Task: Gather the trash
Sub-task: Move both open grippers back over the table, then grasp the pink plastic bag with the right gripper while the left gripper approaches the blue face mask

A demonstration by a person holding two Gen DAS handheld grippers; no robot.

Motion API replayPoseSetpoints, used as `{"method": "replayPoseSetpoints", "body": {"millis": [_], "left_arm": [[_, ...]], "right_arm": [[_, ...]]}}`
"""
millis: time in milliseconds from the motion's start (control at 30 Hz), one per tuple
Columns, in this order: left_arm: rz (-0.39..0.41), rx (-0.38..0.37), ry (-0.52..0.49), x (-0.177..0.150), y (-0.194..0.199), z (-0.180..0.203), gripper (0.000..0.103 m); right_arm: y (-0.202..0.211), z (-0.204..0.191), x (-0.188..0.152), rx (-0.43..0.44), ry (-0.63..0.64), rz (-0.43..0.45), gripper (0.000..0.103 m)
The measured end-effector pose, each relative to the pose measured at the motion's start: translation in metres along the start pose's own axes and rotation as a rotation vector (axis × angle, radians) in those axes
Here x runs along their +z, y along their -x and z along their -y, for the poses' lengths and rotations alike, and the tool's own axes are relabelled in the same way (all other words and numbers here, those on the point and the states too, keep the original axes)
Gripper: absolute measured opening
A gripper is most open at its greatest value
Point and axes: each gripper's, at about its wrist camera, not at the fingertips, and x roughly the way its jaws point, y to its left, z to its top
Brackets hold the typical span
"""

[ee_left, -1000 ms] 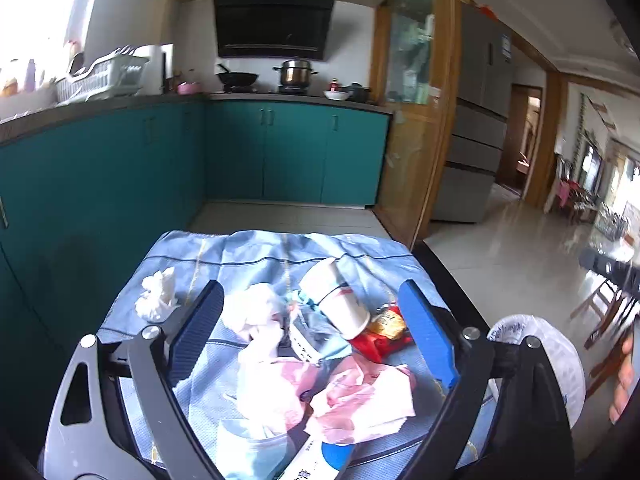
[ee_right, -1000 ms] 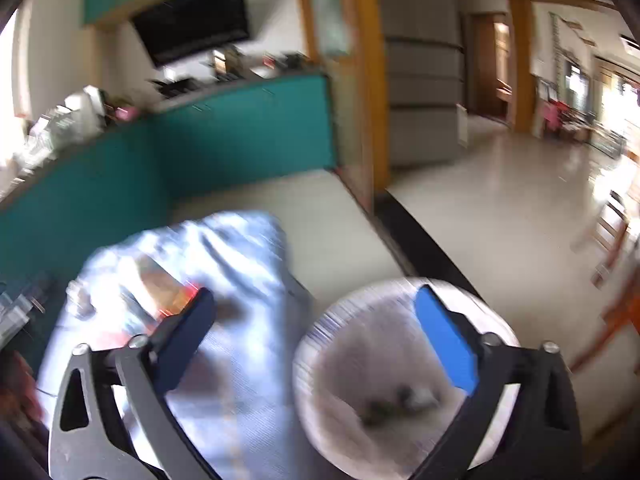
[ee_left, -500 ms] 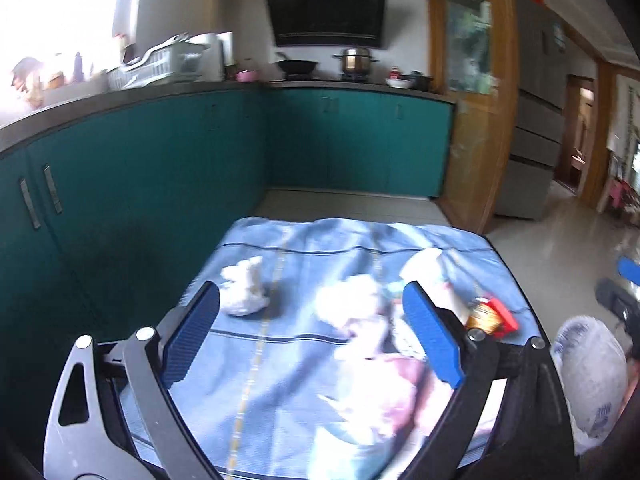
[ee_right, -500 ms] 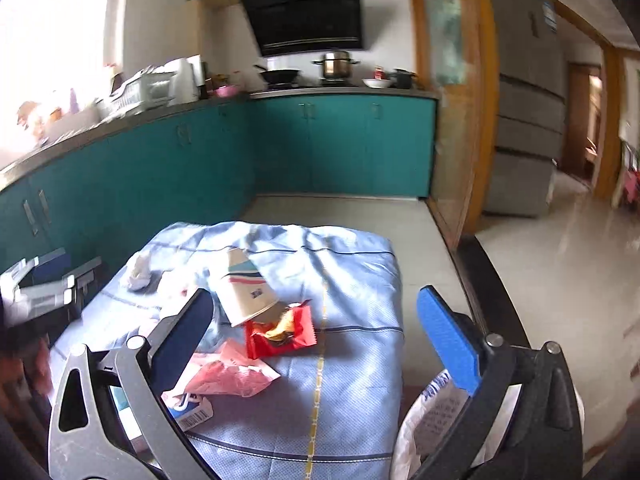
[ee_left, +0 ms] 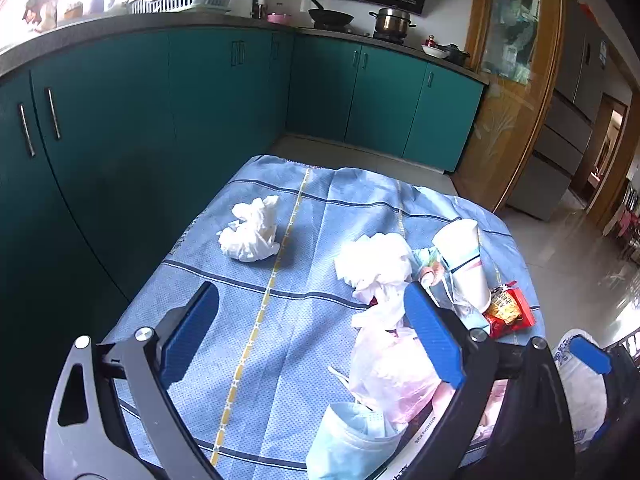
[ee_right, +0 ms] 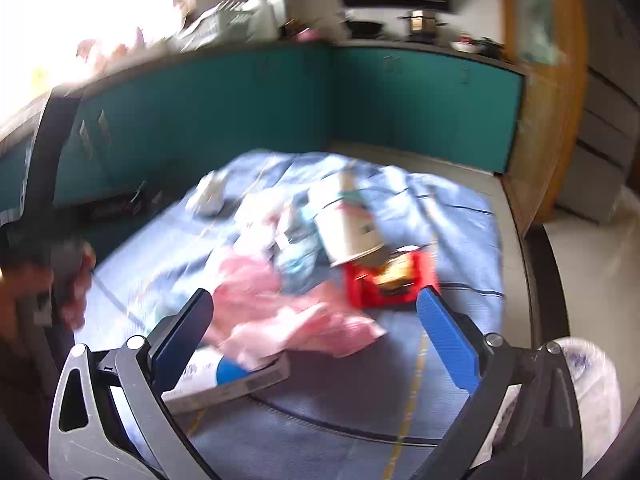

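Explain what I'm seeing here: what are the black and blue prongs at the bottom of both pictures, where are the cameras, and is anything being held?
There is no robot: a person carries a two-fingered claw in each hand, each with a wide-angle camera looking along its fingers. The prongs are those fingers. One picture looks past the left claw, the other, blurred, past the right claw. Both are open and empty; the left one's jaws have just been opening. Below lies a blue cloth strewn with rubbish: a crumpled tissue, a paper cup on its side, a red snack wrapper, a pink plastic bag and a face mask. A white bag sits beside the table.
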Motion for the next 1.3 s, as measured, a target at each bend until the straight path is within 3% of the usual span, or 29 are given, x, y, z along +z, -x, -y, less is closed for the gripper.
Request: {"method": "replayPoseSetpoints", "body": {"millis": [133, 233, 267, 333, 400, 467, 600, 833, 867, 933, 967, 1000, 1100, 1300], "left_arm": [[-0.001, 0.015, -0.031, -0.003, -0.002, 0.009, 0.095], [-0.009, 0.014, -0.044, -0.006, -0.003, 0.014, 0.095], [-0.01, 0.017, -0.049, -0.006, -0.004, 0.015, 0.095], [-0.01, 0.02, -0.056, -0.007, -0.004, 0.017, 0.095], [-0.015, 0.017, -0.058, -0.008, -0.004, 0.018, 0.095], [-0.019, 0.016, -0.06, -0.009, -0.005, 0.019, 0.096], [-0.023, 0.023, -0.067, -0.011, -0.008, 0.02, 0.096], [-0.033, 0.027, -0.068, -0.014, -0.008, 0.021, 0.096], [-0.032, 0.028, -0.072, -0.014, -0.008, 0.022, 0.096], [-0.028, 0.03, -0.075, -0.014, -0.007, 0.024, 0.096], [-0.026, 0.032, -0.072, -0.013, -0.006, 0.024, 0.096], [-0.024, 0.035, -0.069, -0.013, -0.006, 0.024, 0.096], [-0.018, 0.051, -0.054, -0.011, -0.005, 0.02, 0.096], [-0.04, 0.082, -0.025, -0.01, -0.011, 0.009, 0.097]], "right_arm": [[-0.024, -0.021, -0.013, -0.059, 0.077, -0.058, 0.099], [-0.038, -0.02, -0.022, -0.027, 0.055, -0.101, 0.099], [-0.041, -0.019, -0.025, -0.006, 0.05, -0.112, 0.095], [-0.044, -0.021, -0.029, 0.013, 0.064, -0.132, 0.077], [-0.043, -0.022, -0.031, 0.009, 0.083, -0.141, 0.04], [-0.041, -0.023, -0.034, 0.019, 0.094, -0.146, 0.023], [-0.029, -0.022, -0.036, 0.034, 0.111, -0.126, 0.008], [-0.009, 0.0, -0.031, 0.012, 0.056, -0.091, 0.01], [-0.009, 0.004, -0.031, 0.0, 0.041, -0.095, 0.018], [-0.012, 0.012, -0.031, -0.012, 0.009, -0.101, 0.045], [-0.013, 0.015, -0.031, -0.017, -0.005, -0.096, 0.066], [-0.012, 0.017, -0.03, -0.021, -0.019, -0.079, 0.076], [-0.017, 0.018, -0.024, -0.017, -0.036, -0.068, 0.085], [-0.037, 0.017, -0.01, 0.037, -0.115, -0.071, 0.091]]}}
